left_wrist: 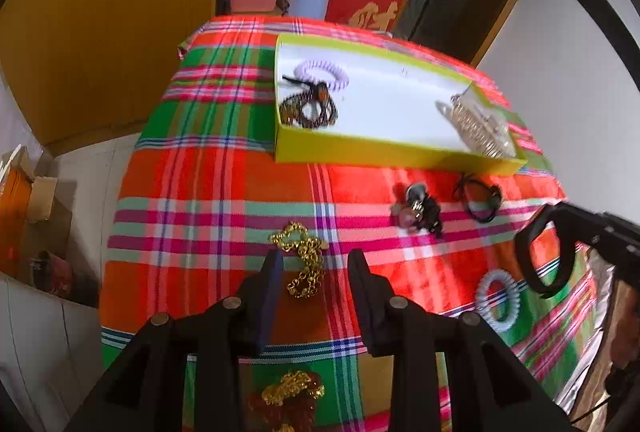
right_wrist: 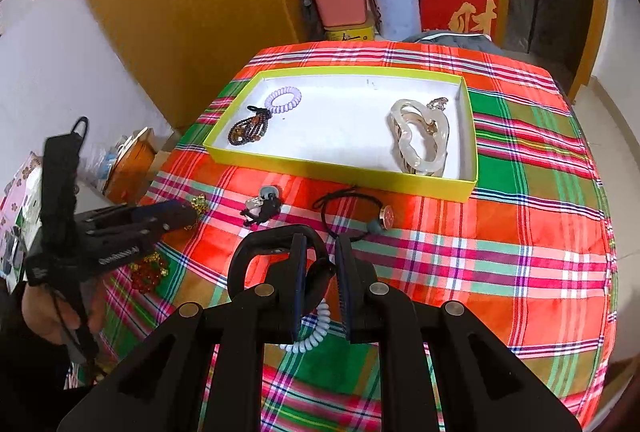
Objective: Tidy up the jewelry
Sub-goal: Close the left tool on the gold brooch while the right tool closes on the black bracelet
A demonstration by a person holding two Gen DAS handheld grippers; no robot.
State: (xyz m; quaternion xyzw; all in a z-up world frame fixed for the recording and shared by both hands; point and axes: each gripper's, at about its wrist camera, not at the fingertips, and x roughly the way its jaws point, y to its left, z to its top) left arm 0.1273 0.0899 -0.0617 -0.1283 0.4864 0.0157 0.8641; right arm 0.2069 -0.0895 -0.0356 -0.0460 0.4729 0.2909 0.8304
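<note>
One knobbly, perhaps brass, gold chain (left_wrist: 302,260)

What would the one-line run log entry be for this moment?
left gripper: open over gold chain | right gripper: holding black headband | yellow box: partly filled | pale blue coil tie: on cloth

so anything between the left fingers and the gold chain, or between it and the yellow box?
Nothing visible. The left gripper is open, its fingers straddling the gold chain necklace on the plaid cloth. The cloth between the chain and the yellow-walled white-floored box looks bare; the dark charm cluster lies off to the right.
</note>
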